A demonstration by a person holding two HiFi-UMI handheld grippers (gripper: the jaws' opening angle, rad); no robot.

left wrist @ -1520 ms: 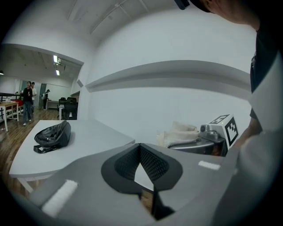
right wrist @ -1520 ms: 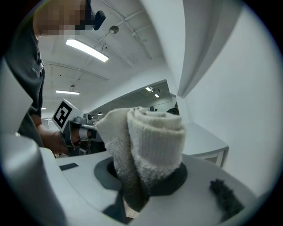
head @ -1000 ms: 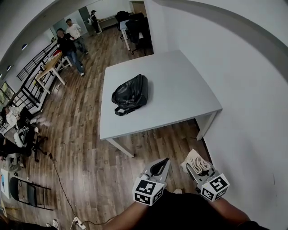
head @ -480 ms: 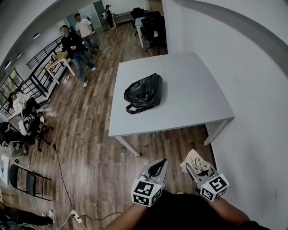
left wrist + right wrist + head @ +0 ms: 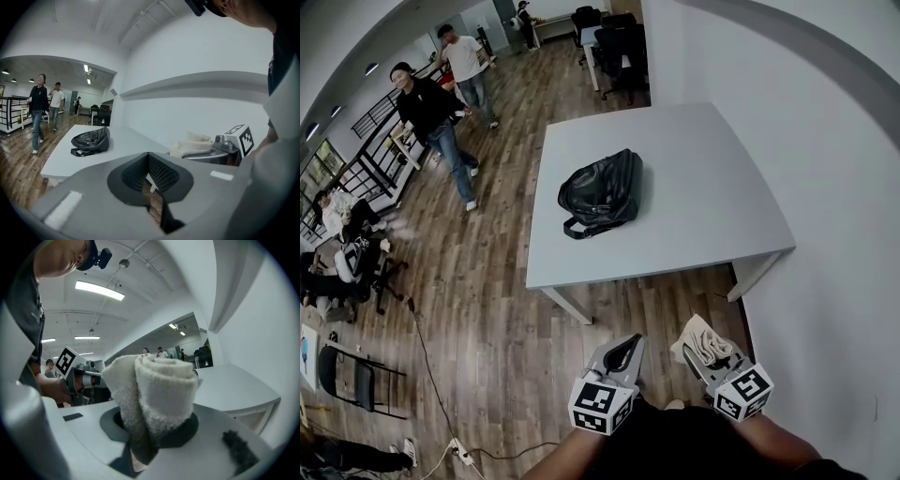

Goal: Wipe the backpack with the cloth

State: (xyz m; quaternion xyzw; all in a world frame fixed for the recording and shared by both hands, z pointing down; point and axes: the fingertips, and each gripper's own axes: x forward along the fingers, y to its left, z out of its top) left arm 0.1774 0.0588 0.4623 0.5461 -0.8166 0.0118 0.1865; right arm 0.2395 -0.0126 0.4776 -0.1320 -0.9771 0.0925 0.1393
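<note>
While held low by the body (image 5: 675, 442), right gripper (image 5: 701, 349) clamps cloth (image 5: 705, 337); left gripper's (image 5: 630, 343) fingers (image 5: 607, 356) together.

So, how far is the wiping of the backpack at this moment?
Done: the cloth is picked up; the right gripper is shut on it, folded. In hand: both grippers are near the person's body, away from the table; the left gripper is shut and empty. Left: reach the black backpack lying on the table and wipe it; no wiping shows yet.

Open-plan office, wood floor (image 5: 487, 309), white table (image 5: 694, 216), black office chairs (image 5: 619, 56), people walking (image 5: 427, 103)
</note>
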